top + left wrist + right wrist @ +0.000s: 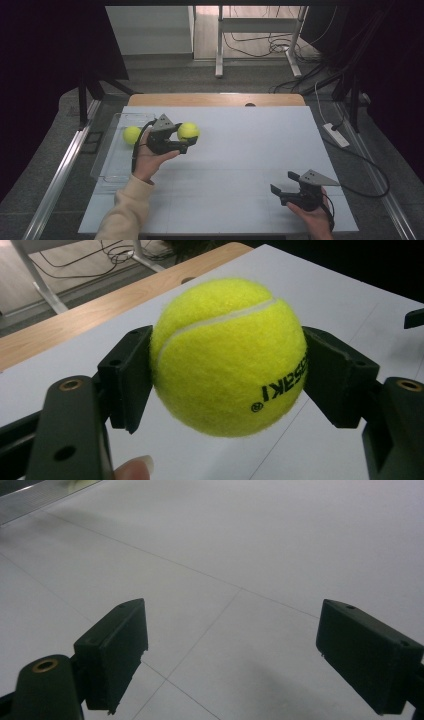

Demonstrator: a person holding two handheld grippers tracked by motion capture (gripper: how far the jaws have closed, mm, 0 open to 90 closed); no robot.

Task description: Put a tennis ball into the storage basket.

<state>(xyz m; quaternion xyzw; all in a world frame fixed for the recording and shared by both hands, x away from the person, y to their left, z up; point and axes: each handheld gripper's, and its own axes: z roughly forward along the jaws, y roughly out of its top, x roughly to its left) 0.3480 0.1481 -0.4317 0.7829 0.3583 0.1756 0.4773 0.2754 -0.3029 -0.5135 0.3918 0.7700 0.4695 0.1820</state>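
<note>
The left gripper (pixel 186 141) clamps a tennis ball (pixel 229 356) between its jaws, both pads pressed against the ball's sides, above the table (pixel 240 150). The right gripper (pixel 282 182) stands with jaws spread wide, nothing between them.

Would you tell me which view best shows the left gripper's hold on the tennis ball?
The left gripper view: both pads press the tennis ball in the left gripper. The high view shows it small beside a clear tray.
</note>
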